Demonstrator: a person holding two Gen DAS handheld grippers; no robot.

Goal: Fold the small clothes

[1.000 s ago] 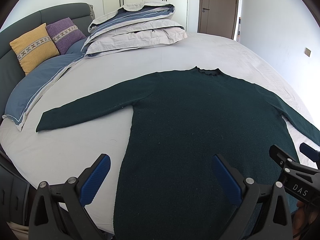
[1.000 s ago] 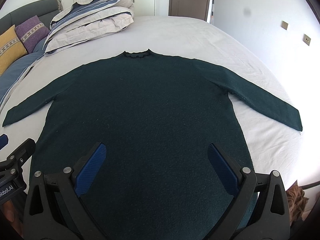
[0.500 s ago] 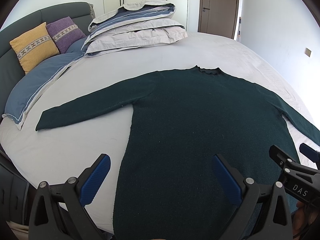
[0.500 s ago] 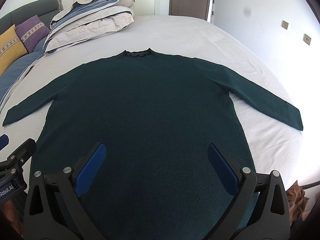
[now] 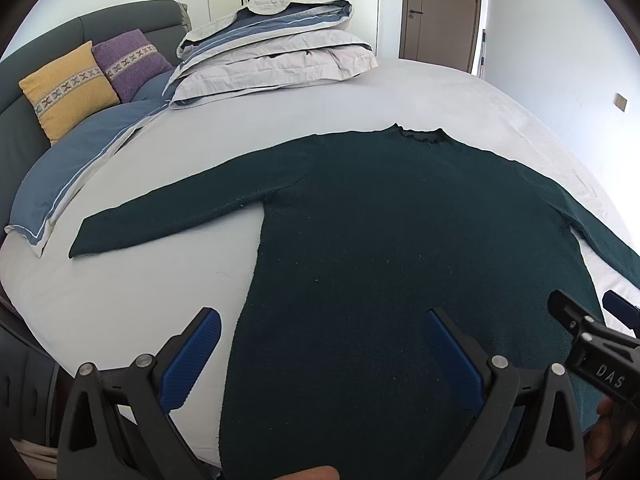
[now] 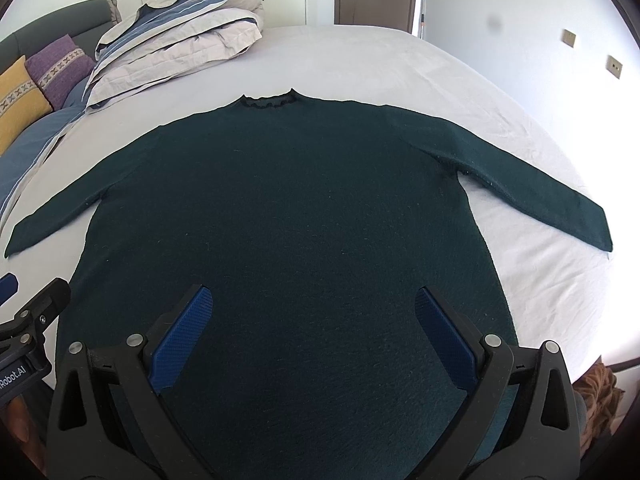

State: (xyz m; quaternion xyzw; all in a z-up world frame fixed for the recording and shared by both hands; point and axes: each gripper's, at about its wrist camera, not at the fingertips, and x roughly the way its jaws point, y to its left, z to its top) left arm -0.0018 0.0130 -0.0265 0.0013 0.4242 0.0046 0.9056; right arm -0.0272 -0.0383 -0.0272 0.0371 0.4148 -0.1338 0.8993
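A dark green long-sleeved sweater [image 5: 400,240] [image 6: 288,220] lies flat on the white bed sheet [image 5: 132,300], collar away from me and both sleeves spread out to the sides. My left gripper [image 5: 320,320] hovers open above the sweater's lower left side, its left blue pad over bare sheet. My right gripper [image 6: 314,300] is open above the middle of the lower body, nothing between its fingers. Each gripper shows at the edge of the other's view: the right gripper [image 5: 592,332] and the left gripper [image 6: 28,312].
Folded duvets [image 5: 276,52] are stacked at the back of the bed. A yellow cushion [image 5: 68,88] and a purple cushion [image 5: 132,60] lean on the grey headboard at back left, over a blue cover [image 5: 80,168]. A brown door [image 5: 440,12] stands behind.
Both grippers have hardly shifted; the left view has drifted very slightly. The sweater lies as before.
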